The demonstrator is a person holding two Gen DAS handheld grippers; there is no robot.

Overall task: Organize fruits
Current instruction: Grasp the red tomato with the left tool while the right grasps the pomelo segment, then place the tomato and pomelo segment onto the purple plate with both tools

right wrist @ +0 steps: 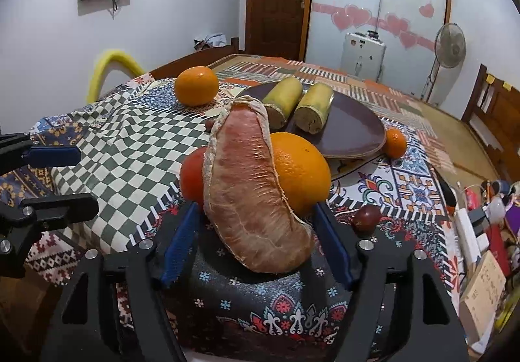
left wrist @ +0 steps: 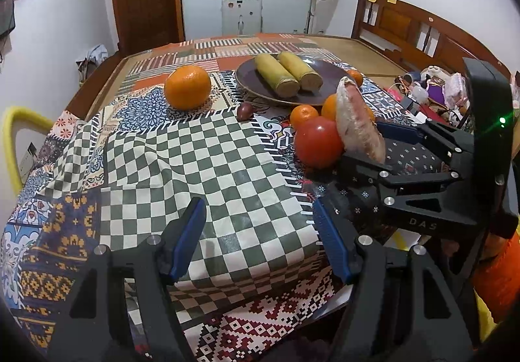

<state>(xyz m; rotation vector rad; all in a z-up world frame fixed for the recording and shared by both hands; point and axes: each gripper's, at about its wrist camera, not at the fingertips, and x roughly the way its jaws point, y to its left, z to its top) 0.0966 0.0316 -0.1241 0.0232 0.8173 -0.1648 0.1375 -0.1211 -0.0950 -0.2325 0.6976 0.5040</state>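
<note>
1. Presently: pomelo segment [right wrist: 256,199], upright between the right gripper [right wrist: 256,228] fingers, jaws apart, unclamped; tomato [right wrist: 191,178] and orange [right wrist: 300,172] touching behind.
2. Advice: close gently on its flat sides; flesh probably soft.
3. Plate [right wrist: 354,131], far right, holds two cane pieces.
4. Left gripper [left wrist: 260,235]: spread, empty.

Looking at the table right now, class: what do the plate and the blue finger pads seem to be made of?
The plate looks like glazed ceramic, possibly melamine: smooth dark brownish-purple with a soft sheen along its rim. The pads on the right gripper look like rubber or soft plastic: matte blue, with fine ridges across the face.
</note>
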